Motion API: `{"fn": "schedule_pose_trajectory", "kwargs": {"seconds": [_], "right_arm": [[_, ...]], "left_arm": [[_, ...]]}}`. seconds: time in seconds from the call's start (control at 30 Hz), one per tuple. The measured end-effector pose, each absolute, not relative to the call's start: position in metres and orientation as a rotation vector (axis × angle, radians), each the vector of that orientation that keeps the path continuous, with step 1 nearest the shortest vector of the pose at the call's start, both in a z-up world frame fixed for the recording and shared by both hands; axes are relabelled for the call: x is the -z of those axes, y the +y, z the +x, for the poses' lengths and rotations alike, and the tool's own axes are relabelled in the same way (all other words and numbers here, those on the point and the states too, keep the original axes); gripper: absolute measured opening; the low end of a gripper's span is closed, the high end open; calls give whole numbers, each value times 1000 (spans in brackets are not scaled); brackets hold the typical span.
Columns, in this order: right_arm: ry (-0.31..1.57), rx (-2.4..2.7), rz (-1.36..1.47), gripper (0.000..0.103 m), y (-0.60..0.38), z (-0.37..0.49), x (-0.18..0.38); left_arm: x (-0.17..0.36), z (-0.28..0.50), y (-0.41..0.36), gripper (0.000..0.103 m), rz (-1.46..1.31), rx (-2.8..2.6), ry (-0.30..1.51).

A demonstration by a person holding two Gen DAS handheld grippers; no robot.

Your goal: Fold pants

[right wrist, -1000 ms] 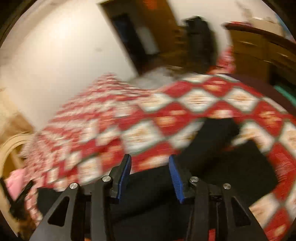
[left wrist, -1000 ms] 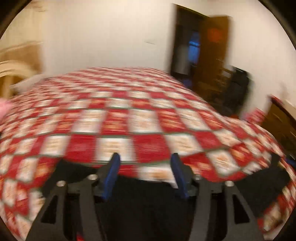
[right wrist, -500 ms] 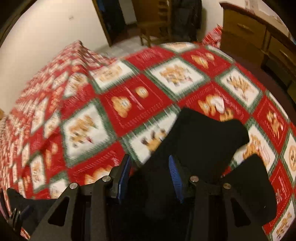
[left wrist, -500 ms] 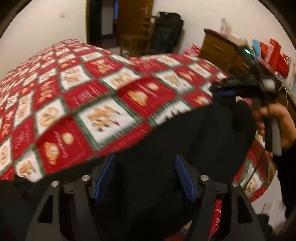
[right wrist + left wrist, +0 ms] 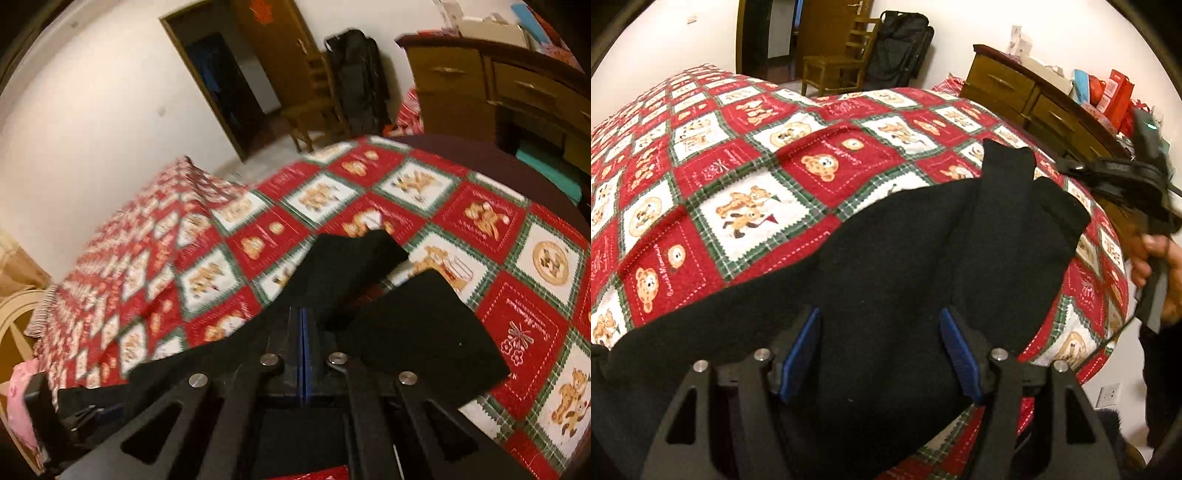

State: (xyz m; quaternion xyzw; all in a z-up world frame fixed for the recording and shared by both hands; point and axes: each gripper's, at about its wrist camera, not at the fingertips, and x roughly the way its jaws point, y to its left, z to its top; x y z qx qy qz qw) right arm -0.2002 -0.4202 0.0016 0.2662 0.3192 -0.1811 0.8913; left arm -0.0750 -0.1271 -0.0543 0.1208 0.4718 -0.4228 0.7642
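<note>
- Left wrist view: left tool (image 5: 879,354) points down at the black pants (image 5: 886,266), blue pads (image 5: 799,354) spread apart with nothing pinched; dark cloth lies under and between them.
- Pants are spread across the near edge of the bed, on a red-and-white bear-patterned quilt (image 5: 750,206). Two leg ends reach toward the far right corner, one lying over the other.
- Right tool (image 5: 1115,173) shows at the right edge, gripped by a hand (image 5: 1160,273), just beyond the leg ends; blurred.
- Background: wooden chair (image 5: 838,62), black bag (image 5: 901,44), wooden dresser (image 5: 1023,88) with red boxes on top.
- Right wrist view: right tool (image 5: 303,332) has its fingers pressed together, blue pads meeting in a thin line. Whether cloth is caught between them cannot be told; black fabric lies directly beneath.
- Pants (image 5: 417,325) show two leg ends fanned apart on the quilt (image 5: 480,221), a strip of quilt visible between them.
- Left tool (image 5: 74,410) sits at the lower left, over the pants' other end.
</note>
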Motion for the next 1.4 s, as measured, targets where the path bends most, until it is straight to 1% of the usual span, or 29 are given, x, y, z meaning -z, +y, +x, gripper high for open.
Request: {"fn": "schedule_pose_trajectory", "kwargs": {"seconds": [0.1,0.13,0.17,0.2,0.23,0.27,0.33,0.43,0.5,0.6,0.63,0.67,0.7,0.73,0.77,0.87,1.07,1.17,1.3,1.4], "right_arm": [[697,347,546,2,-420,-172,-8],[724,338,543,5,-420,-161,-6],[753,334,544,23,-422,-150,-3],[780,339,548,54,-424,-138,1],[791,345,548,66,-426,-127,6],[798,355,541,69,-427,-121,10],[844,391,518,69,-428,-105,20],[972,475,479,69,-430,-85,39],[1002,476,477,69,-431,-76,48],[1060,518,300,69,-419,-60,53],[1065,517,279,68,-417,-59,52],[1071,514,286,61,-418,-59,51],[1078,529,281,31,-421,-62,48],[1083,529,299,10,-426,-65,47],[1073,508,356,5,-433,-72,46],[1015,478,468,5,-446,-101,41],[799,490,612,5,-445,-189,20],[696,488,688,5,-444,-236,19],[565,486,831,5,-446,-282,35],[575,508,884,7,-449,-297,54]], "left_arm": [[54,-78,-131,70,266,921,1024],[53,-81,-132,70,273,930,1016],[51,-84,-131,70,277,937,1008],[49,-85,-131,70,276,941,1000],[49,-84,-131,70,275,941,996],[50,-83,-131,70,274,940,997],[50,-82,-131,70,269,943,1003],[51,-81,-131,70,261,958,1004],[54,-82,-133,70,257,973,1006],[59,-85,-137,70,270,980,998],[58,-86,-138,70,278,983,988],[58,-87,-138,70,285,989,982],[57,-88,-139,70,292,996,979],[57,-89,-139,70,297,1000,975],[57,-89,-139,70,296,1001,975],[56,-87,-137,70,281,1007,984],[56,-95,-137,70,301,1040,975],[54,-105,-141,70,349,1072,948],[49,-115,-142,70,393,1095,908],[49,-113,-142,70,389,1089,913]]}}
